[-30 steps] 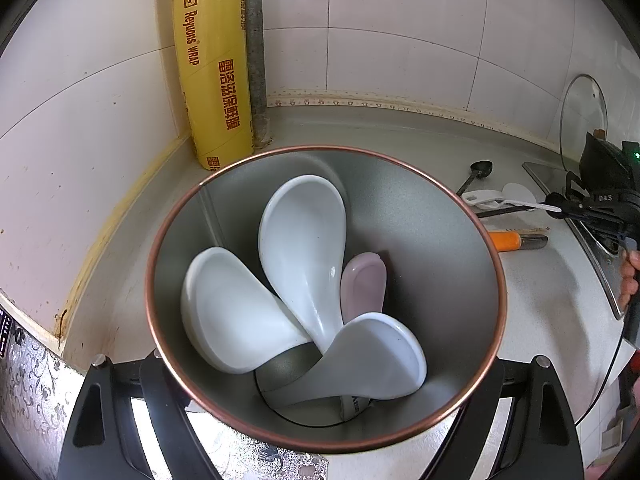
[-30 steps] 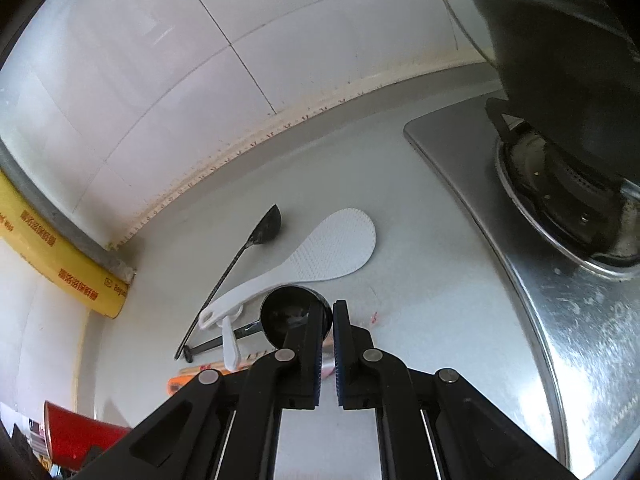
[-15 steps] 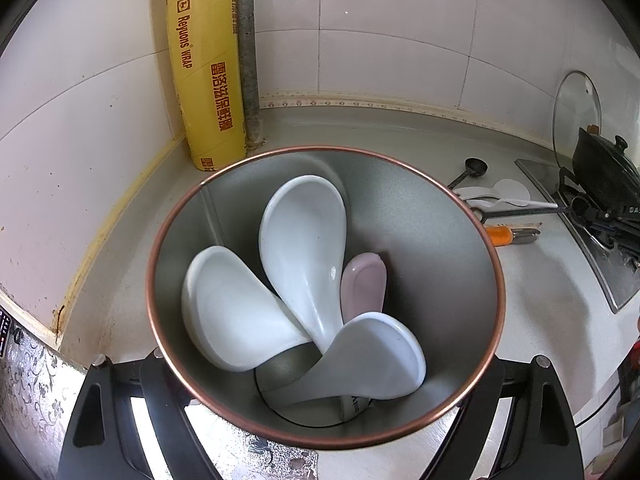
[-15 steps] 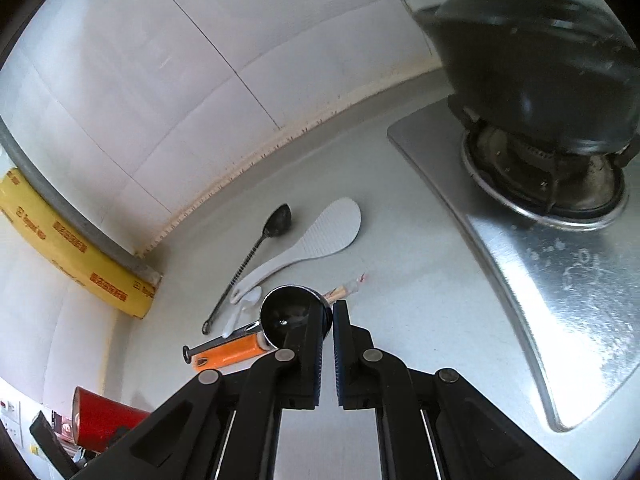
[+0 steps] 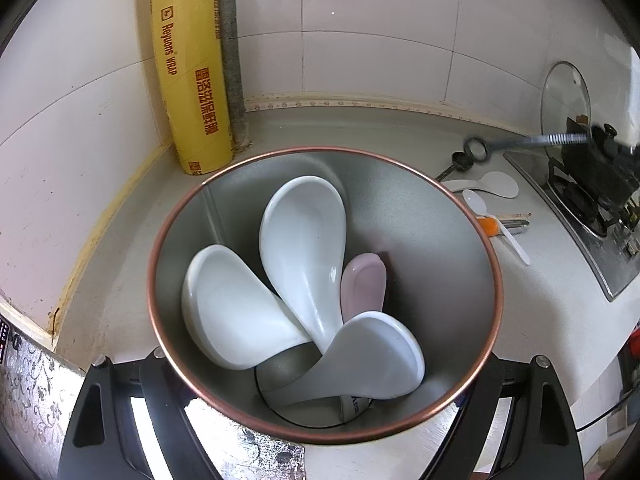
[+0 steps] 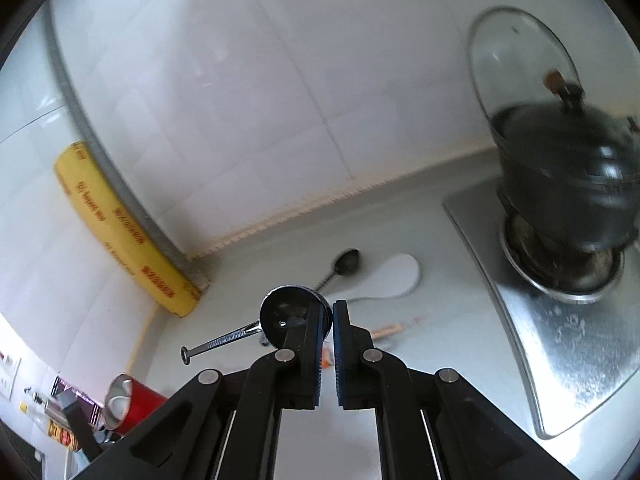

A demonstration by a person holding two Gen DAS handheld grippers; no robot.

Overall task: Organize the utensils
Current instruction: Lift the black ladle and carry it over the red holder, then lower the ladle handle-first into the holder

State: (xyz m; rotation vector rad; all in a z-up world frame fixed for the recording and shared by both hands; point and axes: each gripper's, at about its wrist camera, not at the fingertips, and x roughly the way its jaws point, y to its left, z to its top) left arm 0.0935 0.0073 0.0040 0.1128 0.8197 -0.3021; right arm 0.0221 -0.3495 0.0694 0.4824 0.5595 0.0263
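Right wrist view: the right gripper (image 6: 328,314) pinches a metal ladle (image 6: 290,314) by its bowl's rim, above the counter (image 6: 440,340) — handle jutting left. The left gripper (image 5: 324,364) clamps a copper-rimmed holder (image 5: 440,248) — white soup spoons (image 5: 304,240) stand inside.

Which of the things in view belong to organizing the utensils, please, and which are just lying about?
Job: utensil cup in the left gripper; ceramic spoons inside; metal spoon in the right gripper; rice paddle on the counter.

Lying about: yellow wrap roll, black pot, glass lid.
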